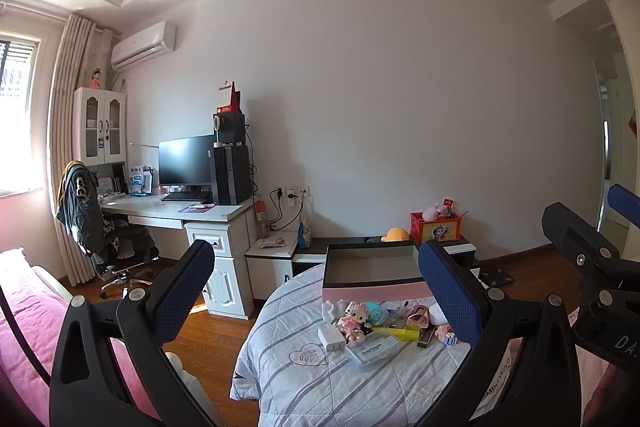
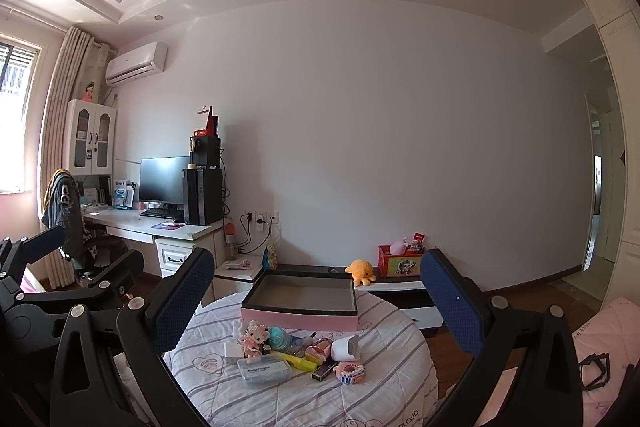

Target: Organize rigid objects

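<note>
A pink box (image 2: 300, 319) with a dark rim and grey inside stands open and empty at the back of a round table under a striped quilt (image 2: 380, 395); it also shows in the left wrist view (image 1: 372, 291). In front of it lies a heap of small objects: a block cat figure (image 2: 252, 337), a white charger (image 1: 331, 339), a floss case (image 2: 264, 371), a yellow marker (image 2: 298, 361), a white cup (image 2: 346, 347). My left gripper (image 1: 316, 291) and my right gripper (image 2: 318, 299) are both open and empty, held above and short of the table.
A desk (image 1: 168, 211) with a monitor and computer tower stands at the left with an office chair (image 1: 120, 247). A low cabinet (image 2: 400, 287) behind the table carries a yellow plush toy and a red box. A pink bed (image 1: 24, 327) lies at the left.
</note>
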`<state>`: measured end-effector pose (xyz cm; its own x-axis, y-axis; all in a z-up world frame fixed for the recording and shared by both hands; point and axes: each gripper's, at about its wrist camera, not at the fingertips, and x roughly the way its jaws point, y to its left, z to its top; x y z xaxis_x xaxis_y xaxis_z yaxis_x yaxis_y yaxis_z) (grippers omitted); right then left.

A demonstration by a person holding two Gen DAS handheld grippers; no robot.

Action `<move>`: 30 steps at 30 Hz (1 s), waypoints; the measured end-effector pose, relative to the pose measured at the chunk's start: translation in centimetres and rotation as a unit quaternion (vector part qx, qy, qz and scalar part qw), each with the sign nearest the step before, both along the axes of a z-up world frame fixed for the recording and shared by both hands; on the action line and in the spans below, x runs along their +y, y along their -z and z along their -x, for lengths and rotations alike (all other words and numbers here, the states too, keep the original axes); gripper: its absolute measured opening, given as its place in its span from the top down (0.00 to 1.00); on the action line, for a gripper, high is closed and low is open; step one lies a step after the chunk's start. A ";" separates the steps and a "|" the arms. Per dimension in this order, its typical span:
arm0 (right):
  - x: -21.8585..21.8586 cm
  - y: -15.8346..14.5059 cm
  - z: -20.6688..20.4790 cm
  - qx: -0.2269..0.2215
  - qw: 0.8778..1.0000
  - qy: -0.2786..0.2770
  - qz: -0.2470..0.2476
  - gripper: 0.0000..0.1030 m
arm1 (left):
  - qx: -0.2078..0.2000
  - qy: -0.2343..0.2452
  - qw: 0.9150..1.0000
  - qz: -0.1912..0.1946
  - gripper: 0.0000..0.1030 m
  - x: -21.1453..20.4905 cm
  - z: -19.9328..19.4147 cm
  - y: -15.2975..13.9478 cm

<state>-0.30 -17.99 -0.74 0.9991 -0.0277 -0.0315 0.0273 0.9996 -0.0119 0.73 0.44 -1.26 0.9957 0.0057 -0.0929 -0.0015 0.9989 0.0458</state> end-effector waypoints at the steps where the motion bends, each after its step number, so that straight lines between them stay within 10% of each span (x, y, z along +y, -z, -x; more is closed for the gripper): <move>1: 0.0 0.0 0.0 0.000 1.000 0.000 0.000 0.00 | 0.000 0.000 1.000 0.000 0.00 0.0 0.0 0.1; 30: 0.1 0.0 0.1 0.003 1.000 0.000 0.001 0.00 | 0.001 0.000 1.000 -0.001 0.00 0.0 -0.1 0.0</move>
<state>-0.37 -17.89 -0.75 0.9989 -0.0271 -0.0378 0.0266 0.9996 -0.0135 0.81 0.42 -1.24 0.9954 0.0063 -0.0952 -0.0017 0.9989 0.0475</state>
